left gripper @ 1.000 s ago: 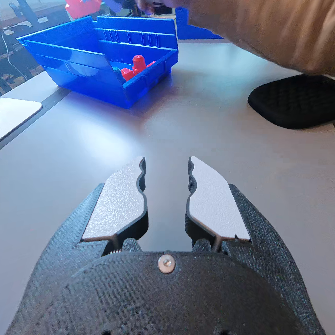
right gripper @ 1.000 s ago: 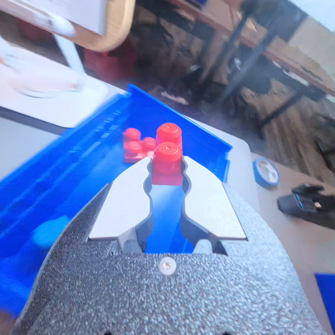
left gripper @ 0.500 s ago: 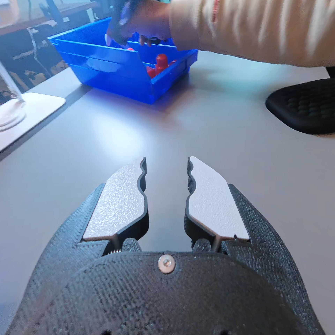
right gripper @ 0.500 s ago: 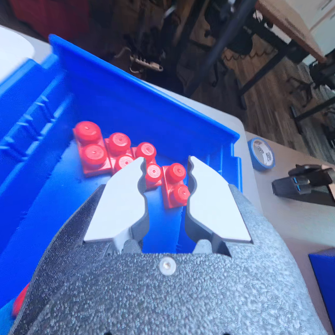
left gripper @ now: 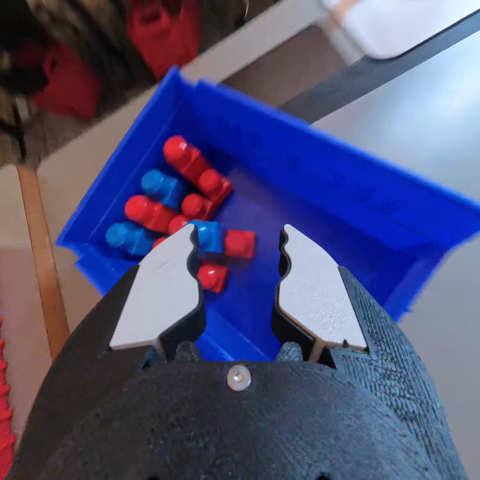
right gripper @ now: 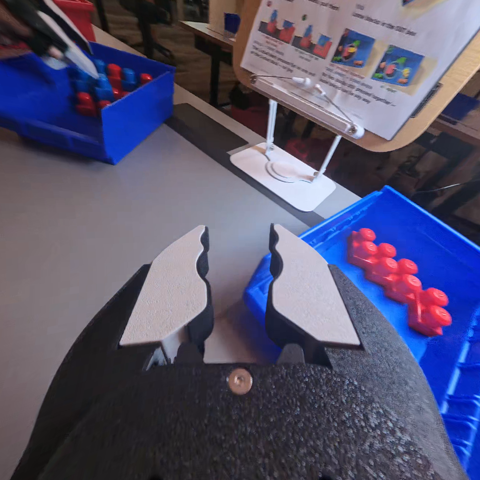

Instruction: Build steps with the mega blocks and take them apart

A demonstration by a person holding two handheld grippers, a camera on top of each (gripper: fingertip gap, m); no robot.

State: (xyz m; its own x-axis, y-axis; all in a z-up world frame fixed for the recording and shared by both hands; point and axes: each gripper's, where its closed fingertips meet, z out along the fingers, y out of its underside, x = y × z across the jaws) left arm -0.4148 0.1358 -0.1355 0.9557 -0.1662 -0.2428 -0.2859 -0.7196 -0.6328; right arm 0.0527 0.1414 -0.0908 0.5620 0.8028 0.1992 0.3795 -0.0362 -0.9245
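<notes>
Both grippers, left [left gripper: 237, 228] and right [right gripper: 237, 228], apparently empty, jaws apart over blue bins [left gripper: 337, 166].

Left gripper [left gripper: 237, 228]: black textured printed body, two pale grey fingers [left gripper: 161, 285] with wavy black inner edges, one silver screw [left gripper: 239, 377] at bottom centre. Right gripper [right gripper: 237, 228]: same build, coarser speckled black shell, matching screw [right gripper: 239, 381].

We hold our left gripper [left gripper: 237, 228] above the blue bin [left gripper: 324, 166], tilted down into it, its fingers [left gripper: 166, 280] spread wide and empty. Our right gripper [right gripper: 238, 228] hangs beside the other blue bin [right gripper: 420, 220], fingers apart, holding nothing.
</notes>
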